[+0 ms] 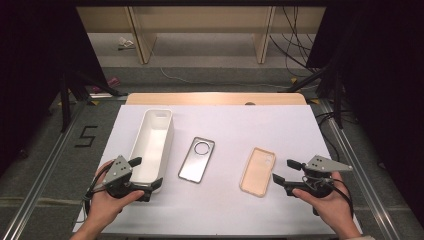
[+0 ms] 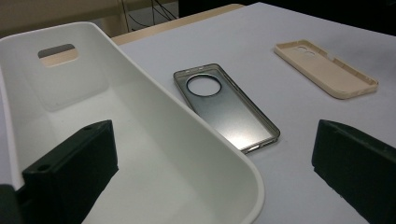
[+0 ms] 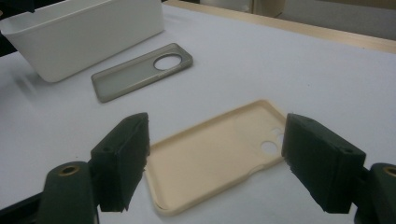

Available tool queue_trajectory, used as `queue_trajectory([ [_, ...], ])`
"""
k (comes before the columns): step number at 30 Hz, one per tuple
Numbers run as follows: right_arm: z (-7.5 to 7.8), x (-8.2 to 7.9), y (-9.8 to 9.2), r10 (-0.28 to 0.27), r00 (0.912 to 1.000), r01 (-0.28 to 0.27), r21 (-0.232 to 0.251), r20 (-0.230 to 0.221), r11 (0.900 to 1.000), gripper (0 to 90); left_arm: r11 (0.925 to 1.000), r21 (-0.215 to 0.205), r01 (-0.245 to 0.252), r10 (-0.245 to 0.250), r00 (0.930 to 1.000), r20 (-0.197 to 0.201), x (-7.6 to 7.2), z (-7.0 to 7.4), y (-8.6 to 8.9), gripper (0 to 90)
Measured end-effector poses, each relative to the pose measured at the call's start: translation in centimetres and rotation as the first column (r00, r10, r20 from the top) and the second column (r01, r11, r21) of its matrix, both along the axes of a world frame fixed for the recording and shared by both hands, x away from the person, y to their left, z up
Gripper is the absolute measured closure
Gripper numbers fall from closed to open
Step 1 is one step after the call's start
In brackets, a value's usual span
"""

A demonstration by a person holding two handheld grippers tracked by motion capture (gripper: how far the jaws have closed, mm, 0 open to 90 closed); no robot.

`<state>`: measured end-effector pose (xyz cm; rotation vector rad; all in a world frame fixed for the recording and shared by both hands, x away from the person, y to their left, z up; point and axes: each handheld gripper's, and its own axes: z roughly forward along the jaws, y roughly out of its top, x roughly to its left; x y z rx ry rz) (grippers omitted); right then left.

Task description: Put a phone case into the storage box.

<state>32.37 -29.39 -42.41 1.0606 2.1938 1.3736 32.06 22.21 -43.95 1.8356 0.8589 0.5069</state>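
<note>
A long white bin (image 1: 152,145) stands at the left of the white table cover. My left gripper (image 1: 146,174) is open at the bin's near end. In the left gripper view one jaw sits inside the bin (image 2: 154,140) and the other outside, with the near wall between them and not pressed. A grey translucent phone case (image 1: 197,159) with a round camera hole lies flat in the middle. A beige phone case (image 1: 258,171) lies hollow side up to its right. My right gripper (image 1: 282,170) is open at its near end, and the jaws stand to either side of the beige case (image 3: 219,149).
The white cover (image 1: 225,125) ends at a wooden table edge (image 1: 215,98) at the back. Metal rails run along both sides, with dark stands and cables on the floor beyond. Bare cover lies between the two cases and along the front.
</note>
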Motion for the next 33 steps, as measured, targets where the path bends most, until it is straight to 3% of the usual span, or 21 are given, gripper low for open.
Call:
queue_trajectory([
  [7, 0.0, 0.0, 0.1, 0.002, 1.0000, -0.002, -0.007, -0.001, 1.000, 23.9, 1.0000, -0.003, -0.003, 0.003, 1.0000, -0.002, 0.1, -0.1, 0.0, 0.1],
  [12, 0.0, 0.0, 0.3, 0.003, 1.0000, -0.003, -0.016, 0.001, 1.000, 28.5, 1.0000, 0.000, -0.002, 0.002, 1.0000, -0.003, 0.0, 0.0, 0.0, 0.6],
  [21, 0.0, 0.7, 3.2, 0.091, 0.9956, -0.092, -0.042, -0.024, 0.995, 75.8, 1.0000, 0.002, 0.003, -0.003, 1.0000, -0.001, -0.1, 0.0, -0.1, 1.4],
  [25, -0.2, 1.2, 5.0, 0.153, 0.9866, -0.157, -0.076, -0.058, 0.985, 90.0, 1.0000, -0.002, 0.005, -0.005, 1.0000, -0.004, -0.1, 0.0, -0.2, 1.6],
  [31, -0.5, 2.4, 8.2, 0.212, 0.9727, -0.221, -0.099, -0.095, 0.970, 90.0, 1.0000, 0.001, 0.007, -0.007, 1.0000, -0.004, -0.2, 0.0, -0.3, 1.9],
  [33, -0.5, 3.4, 10.8, 0.254, 0.9614, -0.266, -0.119, -0.106, 0.957, 90.0, 0.9999, 0.002, 0.012, -0.012, 0.9999, -0.005, -0.2, 0.0, -0.3, 1.9],
])
